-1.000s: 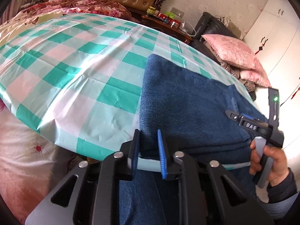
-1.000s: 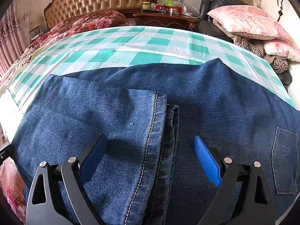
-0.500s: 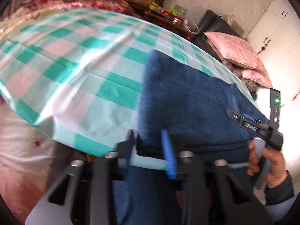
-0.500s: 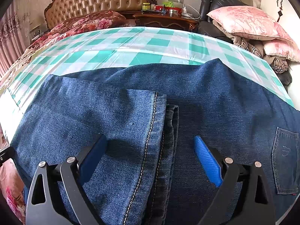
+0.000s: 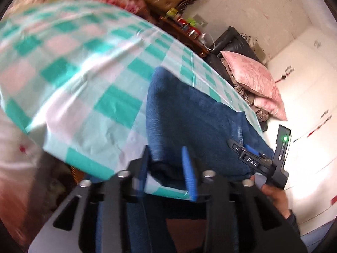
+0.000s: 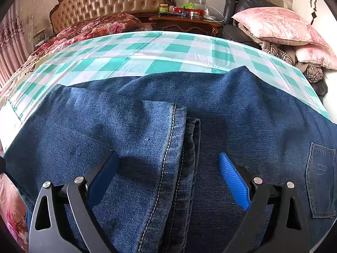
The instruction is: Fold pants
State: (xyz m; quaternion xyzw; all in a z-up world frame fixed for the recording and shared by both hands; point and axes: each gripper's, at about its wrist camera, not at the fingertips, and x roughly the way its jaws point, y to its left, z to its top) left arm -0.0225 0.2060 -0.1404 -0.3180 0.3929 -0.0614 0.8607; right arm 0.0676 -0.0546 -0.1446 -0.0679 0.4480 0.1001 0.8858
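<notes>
Blue denim pants (image 6: 147, 109) lie folded across a table with a green checked cloth (image 6: 126, 50). A leg hem with pale stitching (image 6: 170, 147) lies on top, a back pocket (image 6: 320, 179) at the right. My right gripper (image 6: 168, 177) is open, its blue pads on either side of the hem, just above the denim. In the left wrist view my left gripper (image 5: 166, 168) is open around the folded near edge of the pants (image 5: 189, 116) at the table's front edge. The right gripper (image 5: 263, 160), held by a hand, shows there at the right.
A bed with a tufted headboard (image 6: 113, 2) and a floral quilt (image 6: 88, 29) stands behind the table. A wooden nightstand (image 6: 185, 21) with jars, a black chair and pink pillows (image 6: 280, 25) are at the back right. The table's front edge (image 5: 164, 189) is under my left gripper.
My left gripper has opened wider and swung, so its view tilts and blurs. The right gripper and the pants under it have not moved.
</notes>
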